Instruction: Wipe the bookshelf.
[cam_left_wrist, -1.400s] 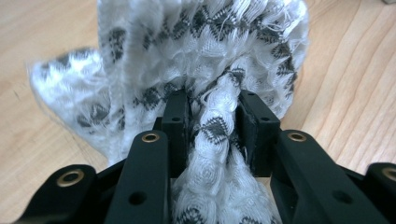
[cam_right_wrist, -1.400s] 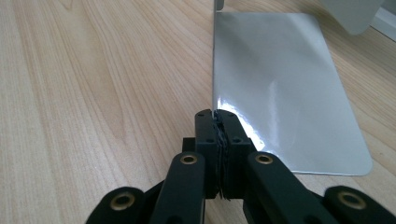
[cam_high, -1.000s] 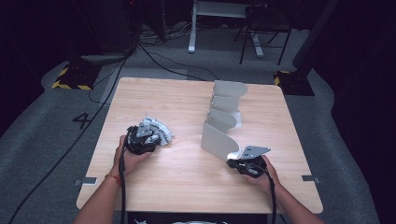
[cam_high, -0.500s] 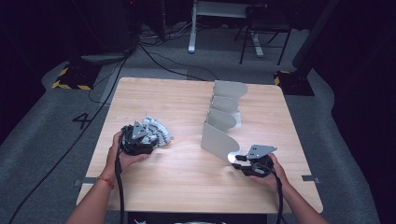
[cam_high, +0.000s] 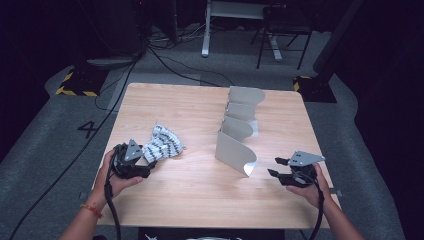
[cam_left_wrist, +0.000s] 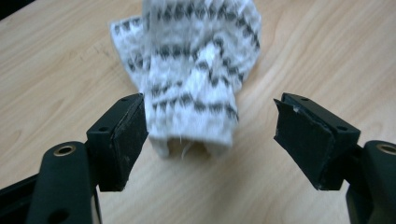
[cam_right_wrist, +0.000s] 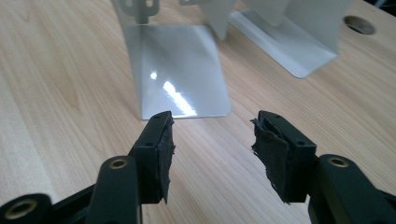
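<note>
right gripper (cam_right_wrist: 212, 144) fingers (cam_right_wrist: 159, 149) just opened, nothing between them, before a metal bookend (cam_right_wrist: 180, 74) on the worktop (cam_right_wrist: 56, 93).

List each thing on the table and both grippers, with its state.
Cloth: crumpled, lying on the table, not gripped.
Metal bookends: standing upright in a row.
Left gripper: jaws just opened, cloth end between them, unpressed.
Right gripper: jaws just opened, nothing between them.

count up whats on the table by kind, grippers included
patterned cloth: 1
grey metal bookends: 4, standing in a row from the nearest through and to the farthest
handheld grippers: 2, the left gripper and the right gripper, both open and holding nothing
total: 7
</note>
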